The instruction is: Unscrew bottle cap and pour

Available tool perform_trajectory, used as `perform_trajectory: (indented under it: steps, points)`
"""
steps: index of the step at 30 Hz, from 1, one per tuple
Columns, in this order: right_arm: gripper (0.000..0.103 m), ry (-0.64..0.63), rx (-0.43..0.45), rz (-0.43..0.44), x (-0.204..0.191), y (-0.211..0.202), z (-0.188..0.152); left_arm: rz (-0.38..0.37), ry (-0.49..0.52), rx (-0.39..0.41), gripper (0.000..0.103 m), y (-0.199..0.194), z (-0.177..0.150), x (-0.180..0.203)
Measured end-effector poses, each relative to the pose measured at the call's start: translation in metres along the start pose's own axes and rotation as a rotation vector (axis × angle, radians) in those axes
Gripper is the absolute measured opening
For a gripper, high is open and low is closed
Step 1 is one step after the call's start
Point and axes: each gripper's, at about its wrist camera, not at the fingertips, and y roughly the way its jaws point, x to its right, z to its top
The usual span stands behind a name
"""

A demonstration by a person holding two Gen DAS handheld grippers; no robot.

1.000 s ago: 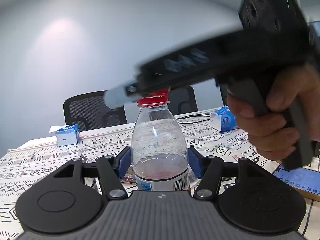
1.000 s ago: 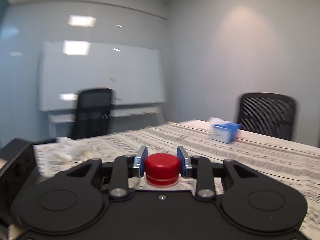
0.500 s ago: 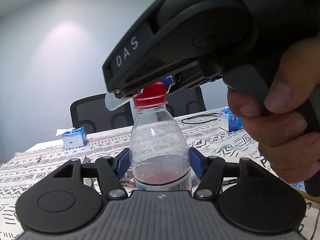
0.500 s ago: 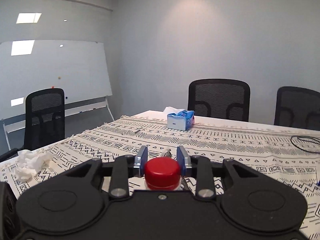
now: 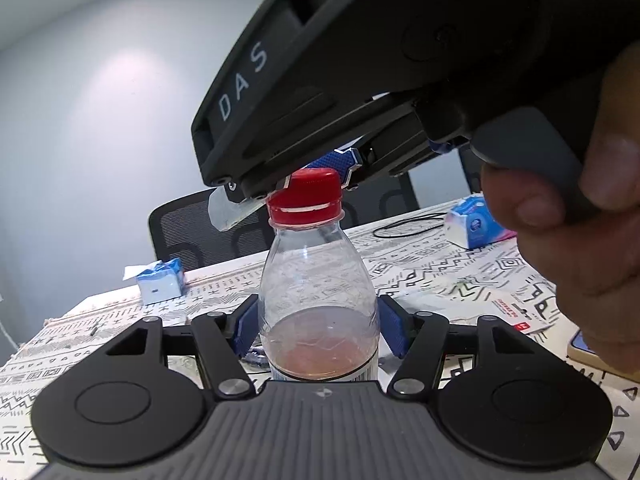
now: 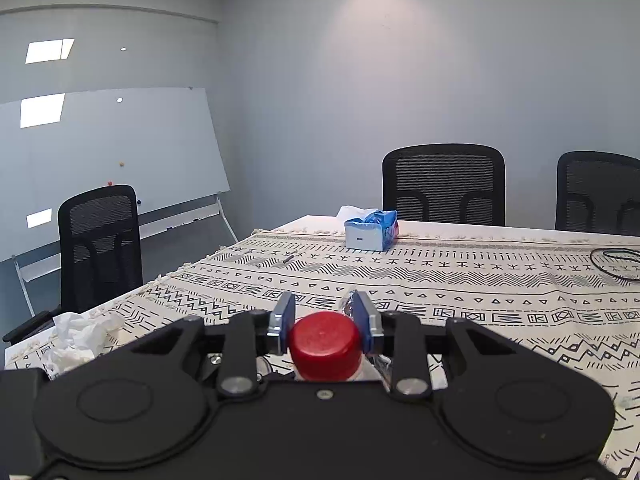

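Observation:
A clear plastic bottle [image 5: 318, 280] with a little reddish liquid in it stands upright on the patterned tablecloth. My left gripper [image 5: 318, 320] is shut on the bottle's lower body, blue pads on both sides. The red cap [image 5: 305, 192] sits on the bottle's neck. My right gripper [image 6: 324, 320] comes in from above and is shut on the red cap [image 6: 325, 344], its blue pads pressed against both sides. The right gripper's body [image 5: 400, 60] fills the top of the left wrist view, with the person's hand [image 5: 580, 240] on its handle.
A blue tissue box [image 6: 371, 230] stands far across the table [image 6: 440, 280], another [image 5: 476, 224] at the right. A black cable loop [image 6: 618, 262], crumpled white tissue [image 6: 80, 336], a phone [image 5: 588, 344] and black chairs [image 6: 444, 184] ring the table.
The right gripper has turned with the cap held, so its view swung round from the whiteboard wall toward the chairs. The left gripper and bottle stayed in place.

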Motion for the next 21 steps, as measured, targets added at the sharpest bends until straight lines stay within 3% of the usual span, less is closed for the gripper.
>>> perform_trajectory:
  steps: [6,10,15,21]
  points:
    - [0.034,-0.088,0.026,-0.085,-0.016,0.005,-0.006,0.021,-0.024,0.017,0.058,-0.002,-0.003,0.003]
    - [0.033,-0.113,0.065,-0.062,-0.016,0.005,-0.012,0.007,-0.035,0.019,0.057,-0.002,-0.003,0.001]
    - [0.033,-0.112,0.106,0.097,0.009,0.009,-0.012,-0.018,-0.075,0.013,0.056,0.001,-0.002,-0.006]
    - [0.033,-0.192,0.191,0.402,0.046,0.024,-0.014,-0.027,-0.106,0.003,0.056,0.004,-0.001,-0.013]
